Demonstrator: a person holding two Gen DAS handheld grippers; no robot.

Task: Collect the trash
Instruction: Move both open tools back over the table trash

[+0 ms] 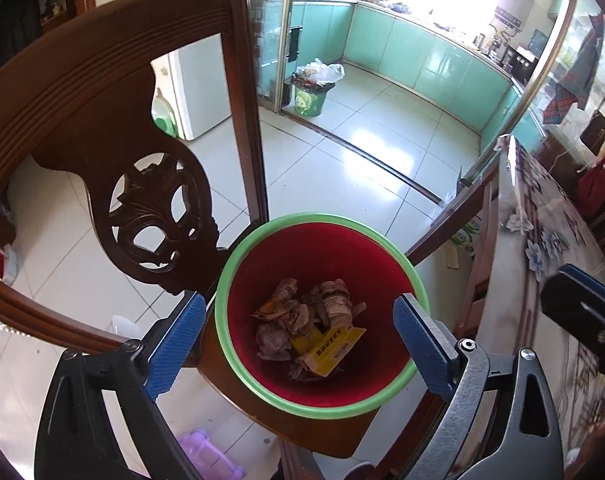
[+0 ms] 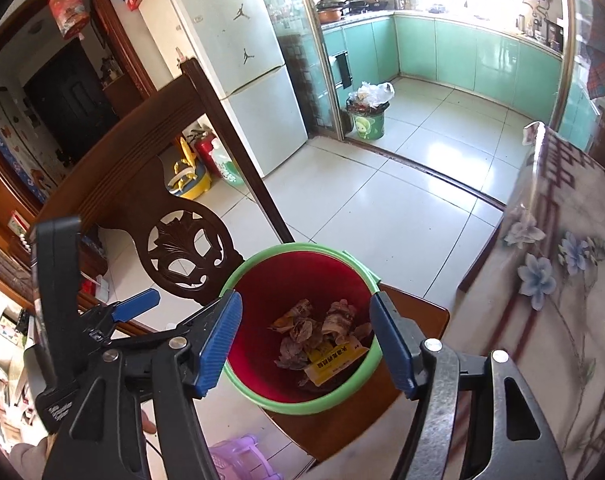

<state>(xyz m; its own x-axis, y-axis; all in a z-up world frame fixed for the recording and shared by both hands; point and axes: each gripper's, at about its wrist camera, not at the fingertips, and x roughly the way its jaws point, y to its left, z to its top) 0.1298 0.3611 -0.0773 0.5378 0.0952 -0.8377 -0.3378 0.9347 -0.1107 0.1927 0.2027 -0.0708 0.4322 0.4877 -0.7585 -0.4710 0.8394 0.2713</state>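
Observation:
A red bin with a green rim [image 1: 230,268] [image 2: 238,272] stands on a dark wooden chair seat [image 1: 302,428] [image 2: 418,312]. Inside lie crumpled brownish papers [image 1: 298,312] [image 2: 302,332] and a yellow box [image 1: 330,350] [image 2: 334,360]. My left gripper [image 1: 298,330] hangs above the bin, open, its blue pads wide apart with nothing between them. My right gripper [image 2: 304,340] is also above the bin and open, nothing pressed by its pads. In the right wrist view the left gripper's frame [image 2: 62,320] shows at the left.
The carved chair back [image 1: 150,208] [image 2: 182,248] rises left of the bin. A table with a flowered cloth [image 1: 542,264] [image 2: 562,280] stands at the right. A purple stool [image 1: 210,456] [image 2: 242,456] sits on the tiled floor below. A green bin with bags [image 1: 310,96] [image 2: 368,120] is far back.

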